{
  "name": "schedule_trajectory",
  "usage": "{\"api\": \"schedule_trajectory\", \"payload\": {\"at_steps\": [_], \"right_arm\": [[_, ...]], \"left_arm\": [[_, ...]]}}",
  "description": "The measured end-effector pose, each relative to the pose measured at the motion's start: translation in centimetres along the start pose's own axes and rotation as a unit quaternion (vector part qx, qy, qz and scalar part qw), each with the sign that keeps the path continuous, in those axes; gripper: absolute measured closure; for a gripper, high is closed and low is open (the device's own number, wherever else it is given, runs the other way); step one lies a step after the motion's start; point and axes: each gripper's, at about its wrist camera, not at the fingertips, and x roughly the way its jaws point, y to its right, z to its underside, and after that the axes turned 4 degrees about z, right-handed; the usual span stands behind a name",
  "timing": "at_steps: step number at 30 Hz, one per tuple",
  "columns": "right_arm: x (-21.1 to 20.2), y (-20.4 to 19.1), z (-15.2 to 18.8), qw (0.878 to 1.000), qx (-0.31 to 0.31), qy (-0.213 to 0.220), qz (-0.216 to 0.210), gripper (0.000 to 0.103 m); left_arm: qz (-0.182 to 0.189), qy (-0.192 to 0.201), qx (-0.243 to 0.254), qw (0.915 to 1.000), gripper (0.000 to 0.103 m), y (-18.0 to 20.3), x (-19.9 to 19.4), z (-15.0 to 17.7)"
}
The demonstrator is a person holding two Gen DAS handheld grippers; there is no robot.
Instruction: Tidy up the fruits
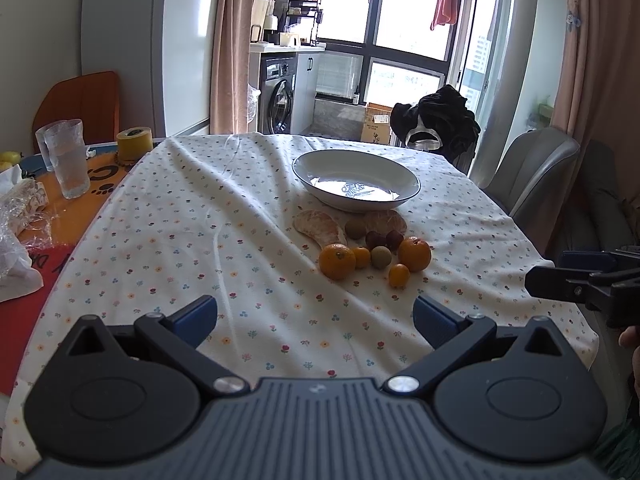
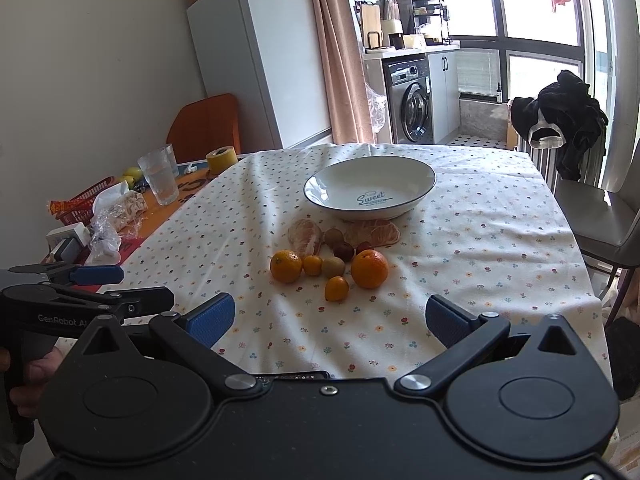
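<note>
Nothing has been sorted yet, as far as the views show: the white bowl with its "Sweet" lettering sits empty toward the far side of the tabletop, and all the fruit lies loose on the cloth just near of it. Two peeled citrus pieces rest closest to the bowl, one touching its near edge; nearer still are two large oranges, small kumquat-like fruits, brownish round fruits and dark red ones, clustered tightly. Every piece is therefore left to move, presumably into the bowl. The left tongs and right tongs both gape wide and hold nothing, hovering over the near edge, well apart from the fruit. The floral tablecloth is rumpled with creases. At the left sit plastic cups, a yellow tape roll and crinkled wrapping; beyond are a white fridge, a washing machine, curtains and bright windows.
</note>
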Motion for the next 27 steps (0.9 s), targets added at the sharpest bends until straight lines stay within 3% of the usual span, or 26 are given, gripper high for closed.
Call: {"api": "schedule_trajectory", "payload": {"at_steps": [27], "right_arm": [[0.00,-0.36,-0.09,1.000,0.002,0.003,-0.003,0.000]], "left_arm": [[-0.001,0.001,-0.001,1.0000,0.000,0.04,-0.24,-0.11]]}}
